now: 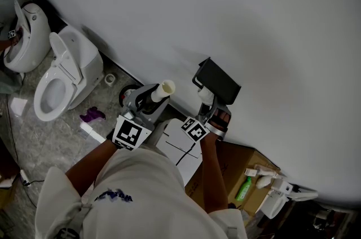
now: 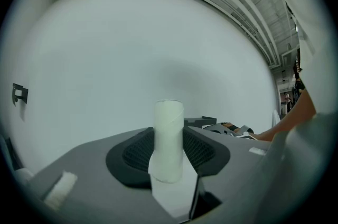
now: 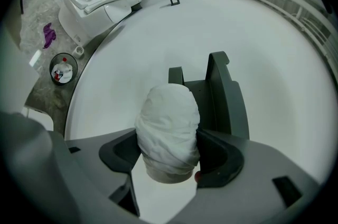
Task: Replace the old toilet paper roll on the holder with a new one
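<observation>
In the head view my left gripper (image 1: 154, 96) is shut on a bare, pale cardboard tube (image 1: 164, 89), the old roll, which sticks up out of the jaws in front of the white wall. In the left gripper view the tube (image 2: 169, 136) stands upright between the pads of that gripper (image 2: 169, 153). My right gripper (image 3: 170, 158) is shut on a white toilet paper roll (image 3: 169, 130), held just in front of the dark grey wall holder (image 3: 224, 93). The head view shows the holder (image 1: 217, 82) with its flap raised, right above the right gripper (image 1: 207, 103).
A white toilet (image 1: 62, 77) and a second one (image 1: 25, 35) stand at the left along the wall. A round waste bin (image 1: 127, 94), a purple cloth (image 1: 92, 115) and a small roll (image 1: 110, 79) lie on the floor. A cardboard box (image 1: 237, 167) with a green bottle (image 1: 243, 188) is at the lower right.
</observation>
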A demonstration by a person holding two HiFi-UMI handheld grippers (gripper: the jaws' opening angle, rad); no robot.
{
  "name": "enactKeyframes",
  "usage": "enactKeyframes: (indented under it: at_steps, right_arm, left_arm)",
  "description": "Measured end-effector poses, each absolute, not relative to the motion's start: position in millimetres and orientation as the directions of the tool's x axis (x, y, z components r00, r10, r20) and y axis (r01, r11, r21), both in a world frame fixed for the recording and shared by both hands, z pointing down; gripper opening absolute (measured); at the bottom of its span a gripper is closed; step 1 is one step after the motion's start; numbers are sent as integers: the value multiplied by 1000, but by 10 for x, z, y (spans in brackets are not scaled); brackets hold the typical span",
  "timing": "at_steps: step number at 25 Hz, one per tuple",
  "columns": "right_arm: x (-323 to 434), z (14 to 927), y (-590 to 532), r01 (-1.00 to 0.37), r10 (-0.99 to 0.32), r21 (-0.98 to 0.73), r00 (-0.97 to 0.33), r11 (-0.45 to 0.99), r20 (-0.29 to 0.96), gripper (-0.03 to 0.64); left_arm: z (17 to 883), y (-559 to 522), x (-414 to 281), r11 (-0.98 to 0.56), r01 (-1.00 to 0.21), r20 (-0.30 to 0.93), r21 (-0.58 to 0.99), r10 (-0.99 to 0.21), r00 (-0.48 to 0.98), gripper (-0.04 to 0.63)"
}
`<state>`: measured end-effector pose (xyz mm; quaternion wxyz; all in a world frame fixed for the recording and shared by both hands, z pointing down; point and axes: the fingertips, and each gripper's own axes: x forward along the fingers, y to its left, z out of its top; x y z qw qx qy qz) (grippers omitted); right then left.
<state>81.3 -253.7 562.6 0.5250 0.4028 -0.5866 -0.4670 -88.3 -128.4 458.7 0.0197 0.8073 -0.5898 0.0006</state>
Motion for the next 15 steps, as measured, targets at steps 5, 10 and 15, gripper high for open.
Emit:
enactKeyframes:
  at_steps: [5, 10, 15]
  right_arm:
    - [766, 5623, -2530, 19, -961, 970, -129, 242, 243, 314]
    - [720, 5618, -2530, 18, -960, 970, -135, 244, 245, 314]
    - [679, 5623, -2524, 21, -959, 969, -141, 246, 247, 314]
  left_arm:
    - [4583, -1268, -917, -298, -954, 24, 33, -954, 299, 176]
    - [4576, -1268, -949, -292, -956, 23, 30, -956, 293, 176]
    - [4577, -1254, -976, -287, -957, 22, 32, -957, 288, 176]
